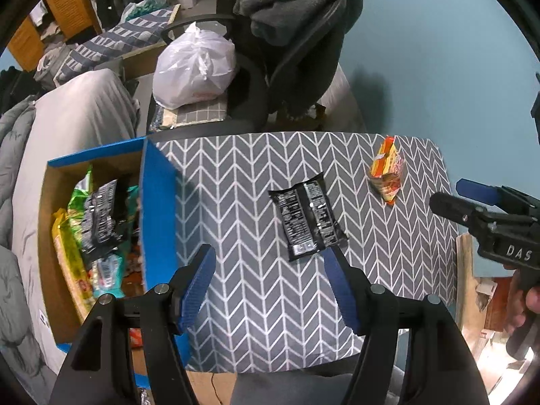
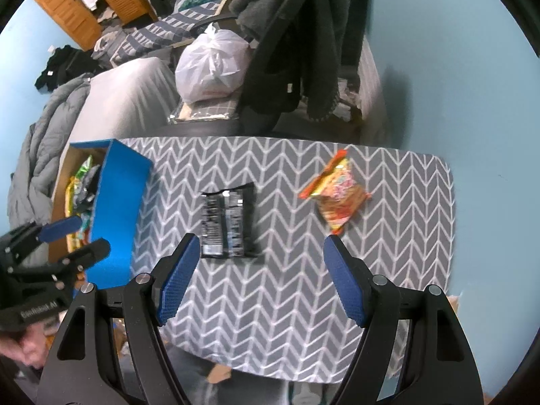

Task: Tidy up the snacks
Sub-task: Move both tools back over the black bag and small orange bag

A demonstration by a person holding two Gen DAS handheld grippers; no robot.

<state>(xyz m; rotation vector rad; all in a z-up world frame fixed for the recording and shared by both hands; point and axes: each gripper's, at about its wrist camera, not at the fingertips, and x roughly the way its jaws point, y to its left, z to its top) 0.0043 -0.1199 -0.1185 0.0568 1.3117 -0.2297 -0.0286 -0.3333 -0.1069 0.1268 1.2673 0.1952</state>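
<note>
Both the left gripper [image 1: 270, 281] and the right gripper [image 2: 258, 273] are showing black moulded frames with triangular cut-outs, silver round bolt heads, and blue knurled pads [image 2: 177, 281], white lettering marking the black body.

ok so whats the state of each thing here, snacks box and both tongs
left tongs: open, empty, above the table
right tongs: open, empty, above the table
black snack packet: lying flat on the table, loose
orange snack packet: on the table, crumpled, loose
blue box: open top, holds several snack packets
table: covered by a grey chevron cloth
</note>
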